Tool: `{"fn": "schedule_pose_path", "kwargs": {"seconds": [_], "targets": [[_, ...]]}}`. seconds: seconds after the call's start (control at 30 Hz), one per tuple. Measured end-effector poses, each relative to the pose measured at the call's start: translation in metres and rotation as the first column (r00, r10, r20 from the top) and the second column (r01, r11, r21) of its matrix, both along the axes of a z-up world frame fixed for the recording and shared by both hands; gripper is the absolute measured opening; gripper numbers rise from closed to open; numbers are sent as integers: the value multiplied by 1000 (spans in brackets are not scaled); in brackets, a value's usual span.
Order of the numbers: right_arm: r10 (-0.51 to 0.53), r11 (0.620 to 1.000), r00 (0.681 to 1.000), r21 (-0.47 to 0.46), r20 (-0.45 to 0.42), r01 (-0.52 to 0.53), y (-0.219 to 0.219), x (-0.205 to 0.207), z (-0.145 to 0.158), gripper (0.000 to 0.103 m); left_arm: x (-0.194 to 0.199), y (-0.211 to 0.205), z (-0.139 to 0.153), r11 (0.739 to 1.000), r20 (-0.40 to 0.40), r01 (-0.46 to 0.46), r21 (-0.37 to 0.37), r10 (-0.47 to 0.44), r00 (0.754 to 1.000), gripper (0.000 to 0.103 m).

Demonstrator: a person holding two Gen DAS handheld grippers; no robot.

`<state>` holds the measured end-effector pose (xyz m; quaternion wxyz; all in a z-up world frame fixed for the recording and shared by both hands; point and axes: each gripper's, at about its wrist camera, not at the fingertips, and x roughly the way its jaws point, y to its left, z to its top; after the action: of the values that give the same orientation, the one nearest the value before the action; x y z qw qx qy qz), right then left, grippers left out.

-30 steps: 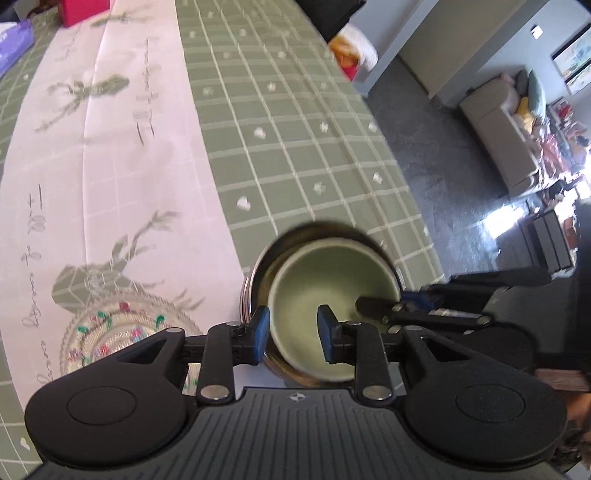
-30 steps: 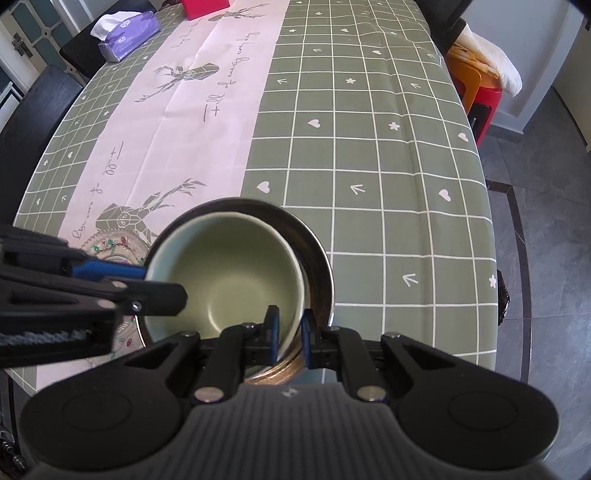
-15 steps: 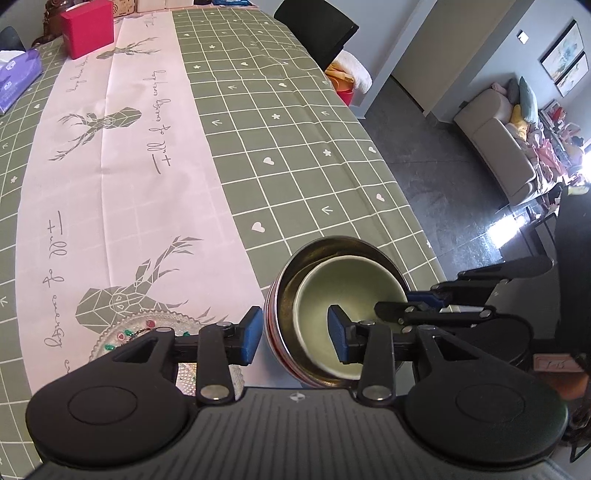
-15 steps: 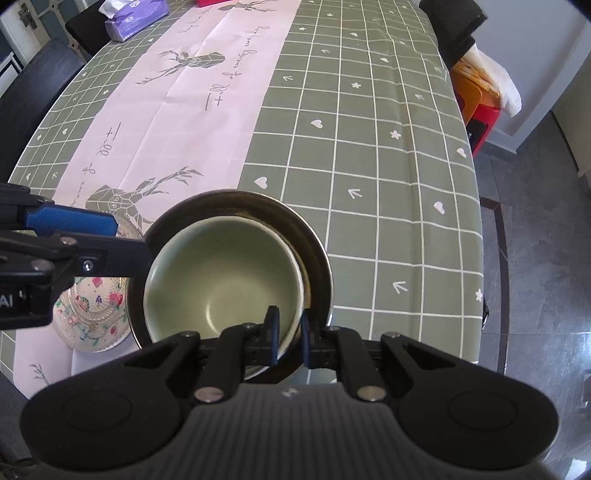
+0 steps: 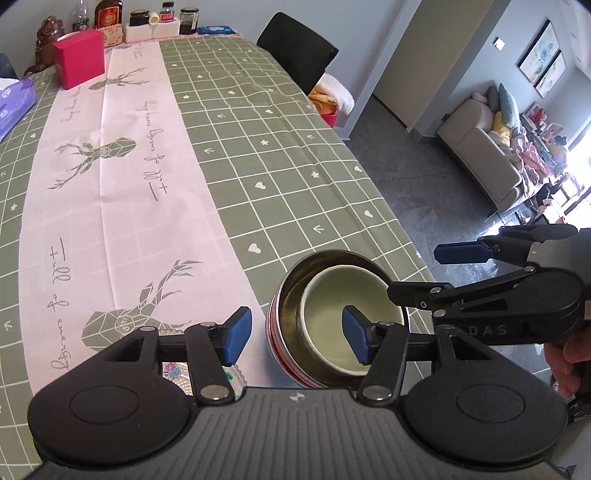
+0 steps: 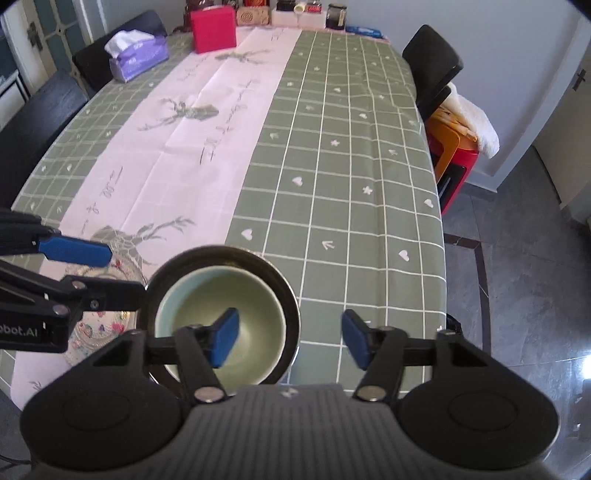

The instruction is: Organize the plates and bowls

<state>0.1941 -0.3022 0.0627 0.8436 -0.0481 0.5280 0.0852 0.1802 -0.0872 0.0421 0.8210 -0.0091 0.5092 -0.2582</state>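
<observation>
We begin at the left gripper (image 5: pixel 297 334). Its jaws are opening, and the near rim of the steel bowl (image 5: pixel 286 295) lies in the gap between them, but the blue pads do not press on it. The left pad stands free over the cloth, and the right pad hangs over the inside of the green bowl (image 5: pixel 332 295).

The right gripper (image 6: pixel 290 339) is opening its jaws too. Its left pad hangs over the green bowl (image 6: pixel 236 295), its right pad is over the bare cloth at 3 o'clock of the bowls, and we see no pressing on either rim. So both grippers hold nothing.

The green bowl sits nested inside the steel bowl (image 6: pixel 284 291), a little off centre, and the pair stands on the bench (image 6: pixel 351 166) near its close edge. The steel bowl has red stripes on its outer wall.

At 9 o'clock of the bowls, just beside them, lies a glass plate (image 6: pixel 96 328) with coloured flowers, partly hidden under the left gripper in both views. We cannot tell if the plate touches the steel bowl.

Farther out, toward 12 o'clock, the green checked cloth with a pale runner covers the bench. At the far end stand a red box (image 6: pixel 214 29) and jars, and at 11 o'clock a tissue pack (image 6: pixel 138 55). Black chairs (image 6: pixel 432 59) are around the bench.
</observation>
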Motion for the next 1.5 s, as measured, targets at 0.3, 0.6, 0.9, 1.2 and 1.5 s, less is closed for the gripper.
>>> {"fn": "schedule_pose_path", "kwargs": {"seconds": [0.3,0.6,0.9,1.2,1.5], "targets": [[-130,984,990,114,-49,135,-28,-6,-15,74,-6,8,-12,999,32,-10,-31,11,999,82],[-205,946,960,215,-191,244,-39,-11,-52,77,0,17,-49,990,-71,-83,-113,75,995,82],[-224,912,942,288,-248,293,-39,-3,-82,77,14,19,-81,969,-180,-159,-192,124,976,82],[-259,866,914,343,-312,363,-49,4,-112,77,22,10,-101,972,-263,-152,-178,101,959,82],[-200,860,942,411,-271,301,-43,6,-107,51,27,2,-113,977,-302,-135,-164,80,950,82]]}}
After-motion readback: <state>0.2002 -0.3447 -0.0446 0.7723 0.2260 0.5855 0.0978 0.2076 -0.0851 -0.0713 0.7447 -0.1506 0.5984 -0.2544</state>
